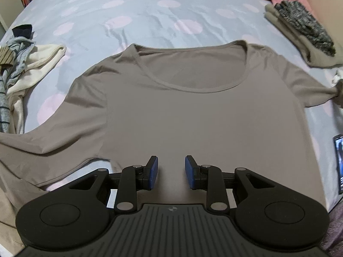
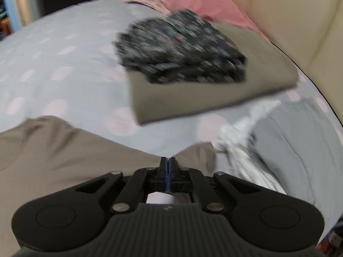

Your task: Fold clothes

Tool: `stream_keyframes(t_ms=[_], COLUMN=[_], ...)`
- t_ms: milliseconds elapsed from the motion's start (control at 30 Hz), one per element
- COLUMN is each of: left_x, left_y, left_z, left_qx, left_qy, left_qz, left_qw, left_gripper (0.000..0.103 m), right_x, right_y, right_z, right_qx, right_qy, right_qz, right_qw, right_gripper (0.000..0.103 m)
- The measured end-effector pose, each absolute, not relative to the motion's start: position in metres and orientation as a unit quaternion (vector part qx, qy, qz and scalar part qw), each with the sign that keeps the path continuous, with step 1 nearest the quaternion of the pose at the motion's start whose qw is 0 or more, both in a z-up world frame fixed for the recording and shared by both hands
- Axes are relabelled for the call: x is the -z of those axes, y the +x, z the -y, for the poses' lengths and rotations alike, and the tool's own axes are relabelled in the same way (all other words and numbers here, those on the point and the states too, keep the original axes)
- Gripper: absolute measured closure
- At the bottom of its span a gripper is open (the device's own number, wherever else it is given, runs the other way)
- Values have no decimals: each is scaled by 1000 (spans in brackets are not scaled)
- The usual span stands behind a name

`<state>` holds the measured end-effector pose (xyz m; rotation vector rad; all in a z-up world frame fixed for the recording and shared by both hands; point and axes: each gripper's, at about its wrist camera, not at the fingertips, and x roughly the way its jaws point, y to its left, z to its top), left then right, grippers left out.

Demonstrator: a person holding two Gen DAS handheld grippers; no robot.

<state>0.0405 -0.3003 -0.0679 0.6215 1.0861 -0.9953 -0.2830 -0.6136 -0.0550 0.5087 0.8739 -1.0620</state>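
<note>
A taupe T-shirt [image 1: 171, 111] lies spread face-up on the polka-dot bed [image 1: 128, 21], neckline away from the camera. The right gripper [image 2: 167, 160] has its jaws together, pinched on the sleeve [image 2: 193, 156] at the shirt's right edge. The thin pinch could slip if the pull comes too fast, and dragging the sleeve might bunch the body or brush the folded stack [image 2: 214, 81] nearby. The left gripper [image 1: 171, 172] hangs steeply downward over the lower body, jaws apart and holding nothing.
</note>
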Motion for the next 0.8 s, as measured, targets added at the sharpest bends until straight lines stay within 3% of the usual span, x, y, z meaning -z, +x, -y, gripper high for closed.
stream_keyframes(t_ms=[400, 600, 800], left_x=[57, 58, 59], left_y=[29, 24, 10], left_z=[305, 306, 308], left_qx=[472, 479, 503], left_qy=[270, 278, 292], left_qz=[-470, -465, -451], left_qw=[695, 690, 677], left_gripper=[77, 77, 77], right_x=[7, 13, 36], right_y=[-186, -139, -97], right_z=[531, 497, 468], right_qx=[285, 160, 138], right_qy=[240, 287, 242], right_qz=[-400, -415, -458], right_qw=[837, 848, 844], right_gripper=[102, 102, 101])
